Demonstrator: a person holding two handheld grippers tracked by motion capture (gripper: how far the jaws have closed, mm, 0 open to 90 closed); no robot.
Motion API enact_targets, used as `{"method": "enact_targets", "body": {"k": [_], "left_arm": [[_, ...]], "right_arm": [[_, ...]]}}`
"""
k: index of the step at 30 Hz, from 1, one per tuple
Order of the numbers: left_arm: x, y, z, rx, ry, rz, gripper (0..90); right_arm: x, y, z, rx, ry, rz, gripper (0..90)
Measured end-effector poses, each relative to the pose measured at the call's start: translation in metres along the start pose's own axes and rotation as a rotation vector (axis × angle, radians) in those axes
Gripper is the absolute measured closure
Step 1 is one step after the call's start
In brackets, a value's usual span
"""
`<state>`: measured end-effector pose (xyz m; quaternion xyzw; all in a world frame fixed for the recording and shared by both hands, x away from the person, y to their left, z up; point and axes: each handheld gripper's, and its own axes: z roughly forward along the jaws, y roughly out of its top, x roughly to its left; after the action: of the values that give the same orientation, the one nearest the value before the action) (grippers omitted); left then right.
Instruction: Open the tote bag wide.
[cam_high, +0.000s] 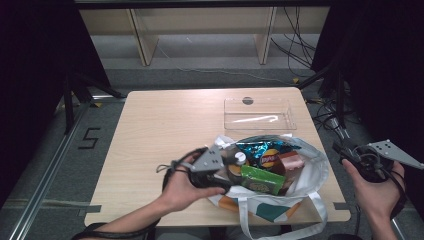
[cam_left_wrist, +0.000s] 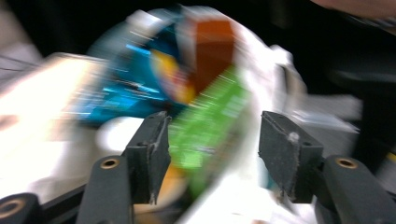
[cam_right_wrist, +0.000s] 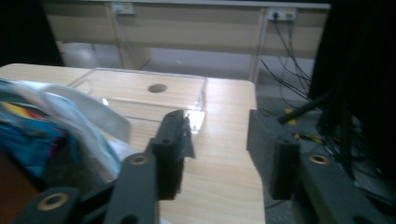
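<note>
Over the tote bag (cam_high: 315, 175), the left gripper (cam_left_wrist: 212, 140) gapes empty; the right gripper (cam_right_wrist: 219, 140) stands part-open, empty.

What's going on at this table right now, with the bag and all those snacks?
A person holds a tool in each hand at a wooden table. A white tote bag lies open at the near edge, packed with snacks: a blue chip bag, a green packet and a white-capped bottle. The left tool is at the bag's mouth, jaws open over the green packet with nothing gripped. The right tool is off the table's right side, open and empty. A clear plastic tray sits empty behind the bag.
</note>
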<state>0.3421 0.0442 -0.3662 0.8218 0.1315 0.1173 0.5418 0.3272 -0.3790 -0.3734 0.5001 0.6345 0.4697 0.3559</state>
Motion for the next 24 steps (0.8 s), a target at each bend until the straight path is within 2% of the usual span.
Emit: {"method": "enact_targets", "body": {"k": [1, 2, 3, 4, 5, 6, 8, 10, 11, 13, 14, 15, 16, 17, 19, 20, 21, 23, 24], "left_arm": [[0.008, 0.001, -0.006, -0.012, 0.037, -0.021, 40.1], [0.014, 0.001, -0.01, -0.018, 0.066, -0.035, 39.0], [0.022, 0.0, -0.014, -0.024, 0.097, -0.049, 38.6], [0.029, -0.001, -0.018, -0.029, 0.121, -0.056, 38.7], [0.035, -0.002, -0.022, -0.033, 0.136, -0.068, 38.7], [0.046, -0.006, -0.027, -0.024, 0.161, -0.075, 38.7], [0.048, -0.007, -0.027, -0.019, 0.157, -0.076, 38.0], [0.053, -0.011, -0.026, 0.007, 0.141, -0.085, 39.3], [0.053, -0.013, -0.025, 0.024, 0.129, -0.069, 40.3], [0.054, -0.015, -0.021, 0.046, 0.107, -0.062, 41.1], [0.054, -0.017, -0.019, 0.059, 0.098, -0.058, 42.0], [0.055, -0.018, -0.017, 0.07, 0.091, -0.05, 43.5], [0.056, -0.019, -0.014, 0.077, 0.089, -0.05, 45.1], [0.058, -0.021, -0.01, 0.085, 0.089, -0.055, 46.6], [0.06, -0.023, -0.005, 0.09, 0.088, -0.071, 50.4], [0.061, -0.023, -0.004, 0.096, 0.089, -0.055, 54.4], [0.062, -0.023, -0.001, 0.11, 0.094, -0.038, 56.3], [0.063, -0.025, 0.002, 0.117, 0.095, -0.04, 58.6], [0.064, -0.025, 0.003, 0.138, 0.093, -0.023, 61.0]], "right_arm": [[0.0, 0.0, 0.0, 0.0, 0.0, 0.0, 62.7], [0.003, 0.003, 0.0, 0.004, 0.028, 0.002, 63.4], [0.005, 0.004, 0.001, -0.008, 0.023, -0.009, 64.0], [0.011, 0.008, 0.002, -0.013, 0.054, -0.021, 64.3], [0.011, 0.008, 0.002, -0.013, 0.054, -0.021, 64.3], [0.015, 0.011, 0.005, 0.001, 0.131, -0.029, 64.0], [0.017, 0.012, 0.008, 0.003, 0.138, -0.053, 63.5], [0.021, 0.012, 0.012, 0.051, 0.166, -0.044, 63.2], [0.021, 0.011, 0.015, 0.051, 0.19, -0.053, 62.9], [0.022, 0.01, 0.016, 0.071, 0.202, -0.046, 62.6], [0.022, 0.009, 0.019, 0.075, 0.211, -0.058, 62.4], [0.023, 0.008, 0.02, 0.095, 0.207, -0.051, 62.0], [0.022, 0.007, 0.022, 0.099, 0.223, -0.056, 61.4], [0.023, 0.006, 0.023, 0.124, 0.244, -0.017, 61.4], [0.023, 0.005, 0.027, 0.126, 0.246, -0.018, 61.4], [0.023, 0.005, 0.029, 0.144, 0.241, -0.023, 62.2], [0.022, 0.005, 0.032, 0.132, 0.252, -0.052, 63.0], [0.023, 0.005, 0.032, 0.153, 0.252, -0.04, 64.3], [0.023, 0.005, 0.031, 0.175, 0.248, -0.038, 66.2]]}}
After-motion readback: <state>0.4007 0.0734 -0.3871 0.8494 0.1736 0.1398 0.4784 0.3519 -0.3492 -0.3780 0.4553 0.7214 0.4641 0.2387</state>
